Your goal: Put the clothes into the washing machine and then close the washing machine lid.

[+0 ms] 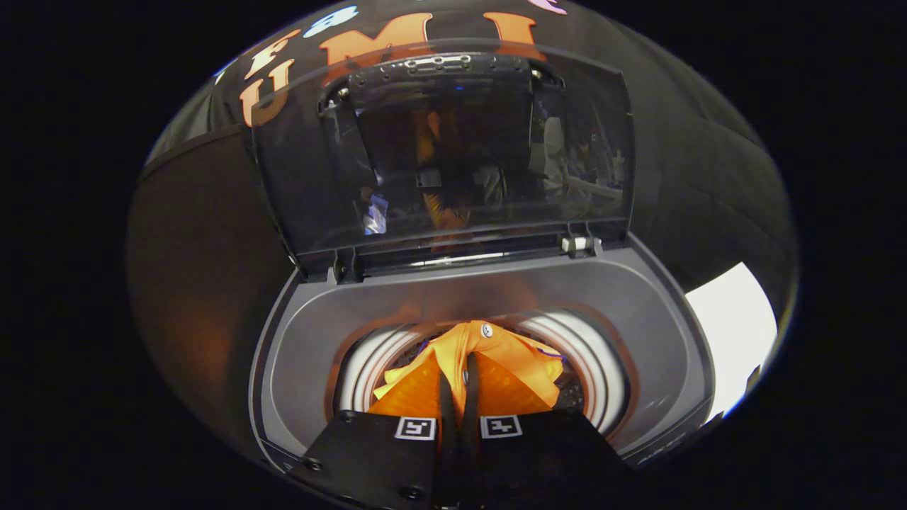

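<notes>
The gripper (459, 386) has boxy bolted housings bearing two square black-and-white markers.

Orange garment (496, 358): soft cloth, creased. Washer lid (439, 149): glossy see-through plastic. Tub surround (425, 304): smooth matt grey plastic.

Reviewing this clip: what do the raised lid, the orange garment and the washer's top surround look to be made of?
Lid: smoked see-through plastic or glass, glossy, since it mirrors the booth.
Orange garment: soft woven or knit cloth, matte, folding and draping over the drum opening; the gripper is shut on it.
Top surround: grey moulded plastic by its look, smooth with a dull sheen.
</notes>
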`<state>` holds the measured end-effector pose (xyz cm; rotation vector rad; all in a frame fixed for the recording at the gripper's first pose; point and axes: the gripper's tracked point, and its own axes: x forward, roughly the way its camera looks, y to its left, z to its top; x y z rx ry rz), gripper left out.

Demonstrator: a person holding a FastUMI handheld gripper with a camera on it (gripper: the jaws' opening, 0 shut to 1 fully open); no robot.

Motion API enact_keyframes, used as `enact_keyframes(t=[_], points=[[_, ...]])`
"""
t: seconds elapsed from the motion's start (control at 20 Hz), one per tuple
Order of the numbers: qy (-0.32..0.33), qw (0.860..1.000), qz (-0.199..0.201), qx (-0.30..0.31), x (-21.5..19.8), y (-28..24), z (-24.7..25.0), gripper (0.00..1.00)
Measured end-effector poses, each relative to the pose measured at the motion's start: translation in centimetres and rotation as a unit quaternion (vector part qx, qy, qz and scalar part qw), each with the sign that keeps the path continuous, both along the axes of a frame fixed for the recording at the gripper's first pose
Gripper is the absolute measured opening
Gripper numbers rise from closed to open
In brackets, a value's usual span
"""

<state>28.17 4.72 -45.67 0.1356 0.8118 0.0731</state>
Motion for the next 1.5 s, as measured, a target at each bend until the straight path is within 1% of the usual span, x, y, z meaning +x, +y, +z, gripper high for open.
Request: enact_keyframes(t=[0.15,0.2,0.25,0.5,0.7,0.8,0.95,1.05,1.15,1.25,1.4,1.5], points=[[0.024,1.0,-0.01,0.012,-0.1,-0.3,-1.1,0.11],[0.03,0.999,-0.01,0.012,-0.2,-0.4,-1.3,0.15],[0.038,0.999,-0.008,0.012,-0.4,-0.3,-1.6,0.16],[0.036,0.999,0.004,0.0,-0.4,-0.5,-1.1,0.96],[0.008,1.0,0.002,0.009,-0.1,0.2,1.0,0.97],[-0.012,1.0,0.0,0.005,-0.1,0.0,2.6,0.98],[-0.046,0.999,-0.006,0.022,-0.1,0.3,5.8,0.98],[-0.079,0.997,-0.008,0.023,0.6,-0.3,8.8,0.98],[-0.11,0.994,-0.007,0.021,1.7,-0.7,12.1,0.98],[-0.146,0.988,-0.016,0.039,3.5,-0.6,16.3,0.98],[-0.201,0.978,-0.022,0.044,6.9,-1.0,22.8,0.97],[-0.223,0.974,-0.016,0.036,10.1,-0.5,25.7,0.97]])
